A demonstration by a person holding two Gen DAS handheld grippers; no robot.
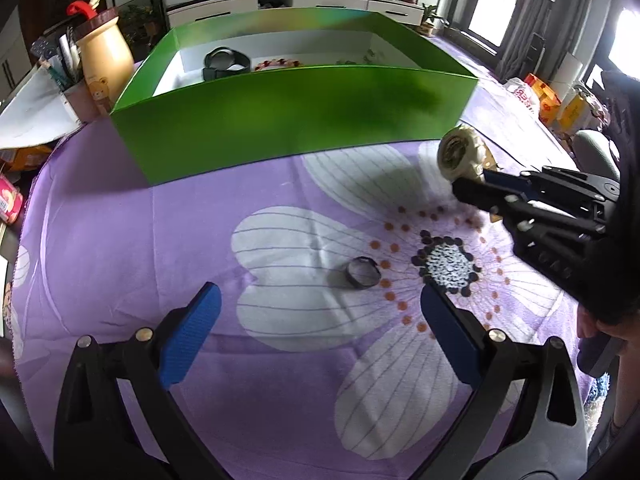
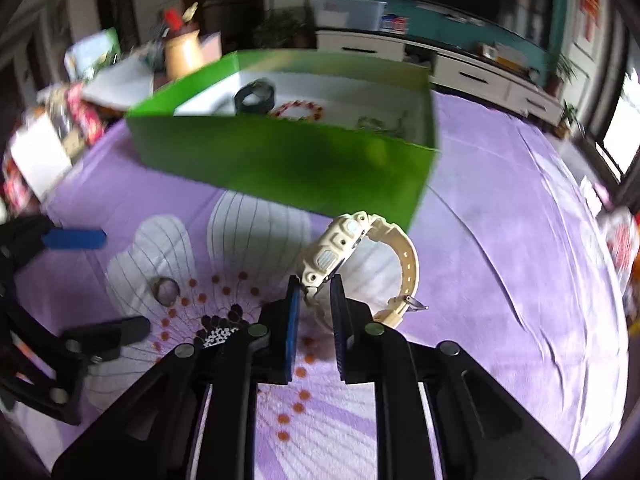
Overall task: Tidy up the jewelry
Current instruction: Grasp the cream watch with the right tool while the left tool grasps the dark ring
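Note:
My right gripper point(image 2: 315, 290) is shut on the cream watch point(image 2: 340, 250), pinching its strap just below the case; the watch stands up off the purple flowered cloth. From the left wrist view the cream watch point(image 1: 460, 152) shows at the tip of the right gripper point(image 1: 474, 188), by the box's near right corner. A dark ring point(image 1: 362, 272) lies on the cloth between and ahead of the fingers of my open left gripper point(image 1: 320, 300). The ring point(image 2: 166, 290) also shows left of the right gripper. The green box point(image 1: 280, 120) holds a black watch point(image 1: 226, 62) and a red bead bracelet point(image 1: 278, 63).
A tan jar with a red-topped lid point(image 1: 102, 52) and a pen holder stand left of the green box point(image 2: 280, 160). Clutter of packets lines the cloth's left edge point(image 2: 24, 160) and right edge point(image 1: 548, 100). A person's hand point(image 1: 600, 320) holds the right gripper's handle.

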